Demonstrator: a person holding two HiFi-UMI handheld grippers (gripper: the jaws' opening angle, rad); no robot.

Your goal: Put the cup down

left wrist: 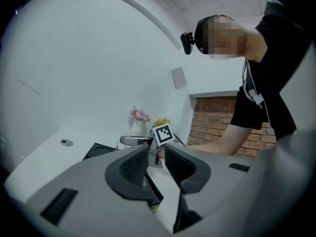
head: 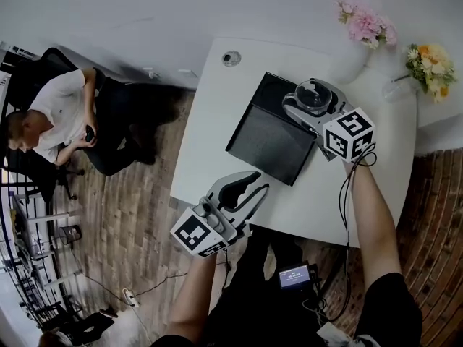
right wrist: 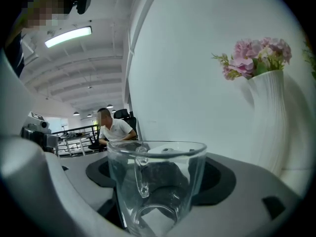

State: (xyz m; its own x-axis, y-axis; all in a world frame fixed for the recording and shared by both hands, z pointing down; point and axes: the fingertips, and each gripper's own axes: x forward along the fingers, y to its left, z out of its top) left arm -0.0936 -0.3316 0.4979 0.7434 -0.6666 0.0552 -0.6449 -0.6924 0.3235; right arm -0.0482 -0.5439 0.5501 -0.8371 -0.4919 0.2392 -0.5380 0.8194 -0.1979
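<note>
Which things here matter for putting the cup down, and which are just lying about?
In the job: glass cup, right gripper holding it, black tray, probably.
Lying about: pink flowers, yellow flowers, left gripper, seated person.

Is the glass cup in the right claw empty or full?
Empty: the right gripper view shows clear through the glass cup held in the right claw, with no liquid or contents inside.

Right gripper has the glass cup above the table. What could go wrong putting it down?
The glass cup is smooth in the right gripper; it may slip or tilt on release. It seems to hang near the edge of the black tray; landing on the rim could tip it. The white vase stands close; a wide swing might knock it.
</note>
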